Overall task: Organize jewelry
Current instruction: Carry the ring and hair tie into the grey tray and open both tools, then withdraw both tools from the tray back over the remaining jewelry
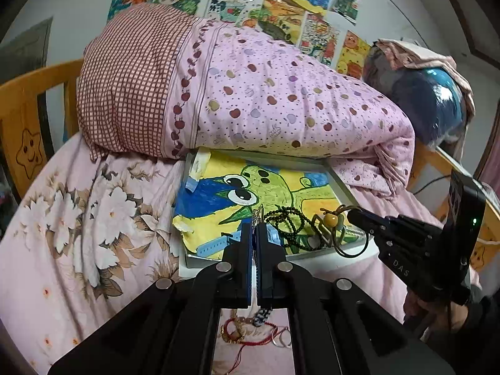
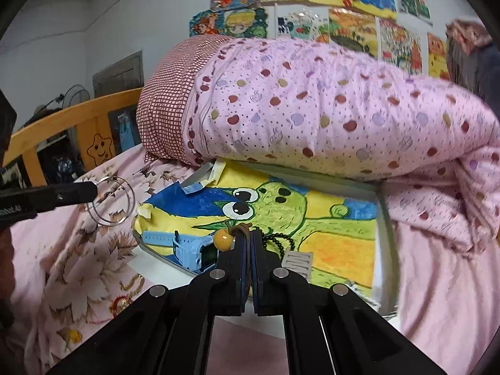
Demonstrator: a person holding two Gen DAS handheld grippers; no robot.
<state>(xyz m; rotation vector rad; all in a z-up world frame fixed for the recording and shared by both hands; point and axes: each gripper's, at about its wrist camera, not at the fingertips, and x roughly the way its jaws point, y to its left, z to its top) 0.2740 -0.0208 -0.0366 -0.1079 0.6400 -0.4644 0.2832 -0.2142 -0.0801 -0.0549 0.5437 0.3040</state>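
Note:
A frog drawing in a pale tray [image 1: 339, 184] lies on the bed; it also shows in the right wrist view [image 2: 386, 218]. On it lie a blue watch [image 2: 187, 245], a dark bead necklace [image 1: 289, 218] and a small silver piece [image 2: 297, 261]. My left gripper [image 1: 254, 226] is shut on thin silver hoop rings [image 2: 114, 201], held above the floral sheet left of the tray. My right gripper [image 2: 250, 234] is shut on a brown cord with a yellow bead [image 2: 223, 238], held over the tray's near edge; the bead also shows in the left wrist view [image 1: 331, 218].
A rolled pink quilt [image 1: 265, 100] lies on the tray's far edge. Red string bracelets [image 1: 247, 334] and a gold chain [image 2: 132, 282] lie on the sheet near the tray. A wooden headboard [image 1: 28, 118] stands at the left. Drawings cover the wall.

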